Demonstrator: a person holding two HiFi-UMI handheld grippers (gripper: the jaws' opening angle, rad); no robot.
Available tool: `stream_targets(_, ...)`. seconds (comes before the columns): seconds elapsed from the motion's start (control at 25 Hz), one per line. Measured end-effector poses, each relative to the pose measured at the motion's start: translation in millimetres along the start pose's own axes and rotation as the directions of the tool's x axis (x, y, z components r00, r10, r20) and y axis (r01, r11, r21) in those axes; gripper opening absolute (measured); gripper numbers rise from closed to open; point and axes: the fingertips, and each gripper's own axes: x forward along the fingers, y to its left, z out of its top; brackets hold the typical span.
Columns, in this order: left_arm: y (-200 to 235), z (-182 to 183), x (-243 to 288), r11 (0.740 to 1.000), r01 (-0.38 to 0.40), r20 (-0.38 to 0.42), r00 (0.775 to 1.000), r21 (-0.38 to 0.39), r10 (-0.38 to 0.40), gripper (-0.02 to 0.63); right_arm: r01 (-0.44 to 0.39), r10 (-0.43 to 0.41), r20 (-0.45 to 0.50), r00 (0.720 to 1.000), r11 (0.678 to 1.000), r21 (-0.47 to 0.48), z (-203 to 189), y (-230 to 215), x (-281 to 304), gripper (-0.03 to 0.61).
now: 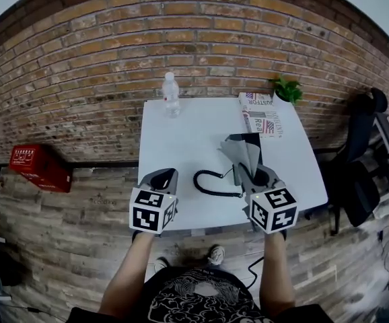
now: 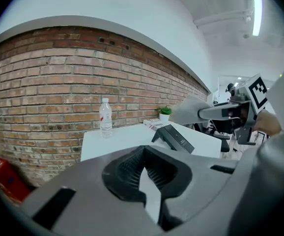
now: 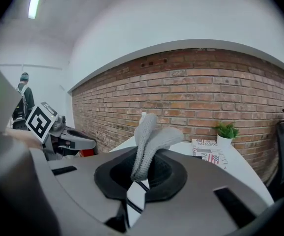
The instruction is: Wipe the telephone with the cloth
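Right claw [image 3: 136, 183] is clamped on the grey cloth [image 1: 243, 155], the black telephone [image 2: 174, 137] lying just beyond it on the counter [image 1: 181, 133]; left claw [image 1: 162, 179] closed, empty, alongside.

L gripper [image 1: 162, 175] jaws shut, empty; R gripper [image 1: 257, 175] jaws clamp cloth [image 1: 241, 151].

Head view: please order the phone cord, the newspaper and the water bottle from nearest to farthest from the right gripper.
1. Phone cord, just left of the right gripper.
2. Newspaper, farther back on the right.
3. Water bottle, far back on the left.
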Motion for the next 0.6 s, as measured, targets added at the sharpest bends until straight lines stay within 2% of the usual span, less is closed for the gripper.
stream_targets(0.6, 6.0, 1.9, -2.5, 1.0, -0.02, 0.008, 1.0, -0.005, 0.02, 0.005, -0.023, 0.023, -0.01, 1.0, 1.0, -0.018, 0.5, 2.4, 3.7, 0.01)
